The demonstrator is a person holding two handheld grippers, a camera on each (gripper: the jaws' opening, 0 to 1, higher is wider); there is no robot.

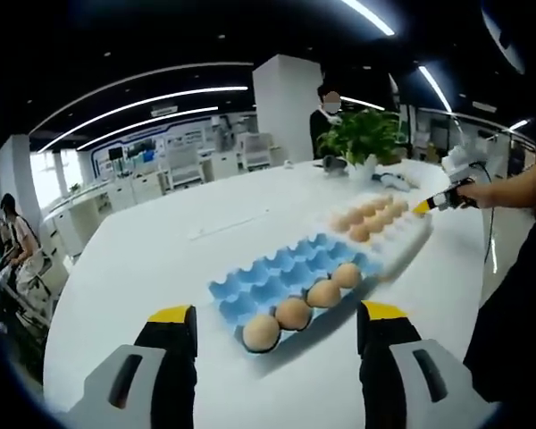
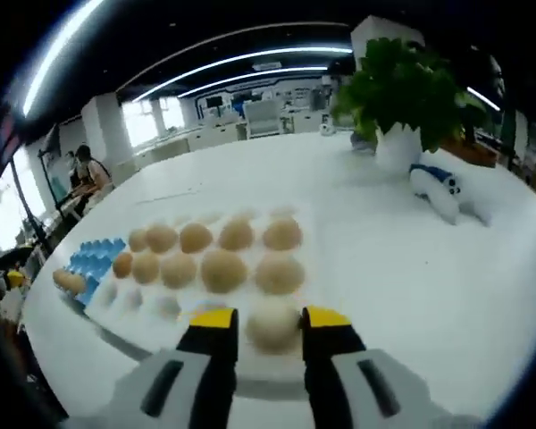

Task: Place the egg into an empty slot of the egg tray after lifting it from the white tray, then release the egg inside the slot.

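A blue egg tray (image 1: 290, 273) lies on the white table with several brown eggs (image 1: 293, 312) along its near edge. Behind it a white tray (image 1: 402, 234) holds several more eggs. My left gripper (image 1: 277, 315) stands open just short of the blue tray, with nothing between its jaws. My right gripper (image 1: 442, 201), held by a person's hand, is at the far end of the white tray. In the right gripper view, the right gripper (image 2: 271, 320) is shut on a pale egg (image 2: 272, 323) at the near edge of the white tray (image 2: 290, 217). The blue tray (image 2: 94, 259) is at the left.
A potted plant (image 2: 402, 98) and a small white-and-blue toy (image 2: 442, 192) stand on the table beyond the white tray. A person (image 1: 329, 112) stands behind the table, others sit at the far left (image 1: 18, 241). Bare table (image 1: 161, 259) spreads left of the trays.
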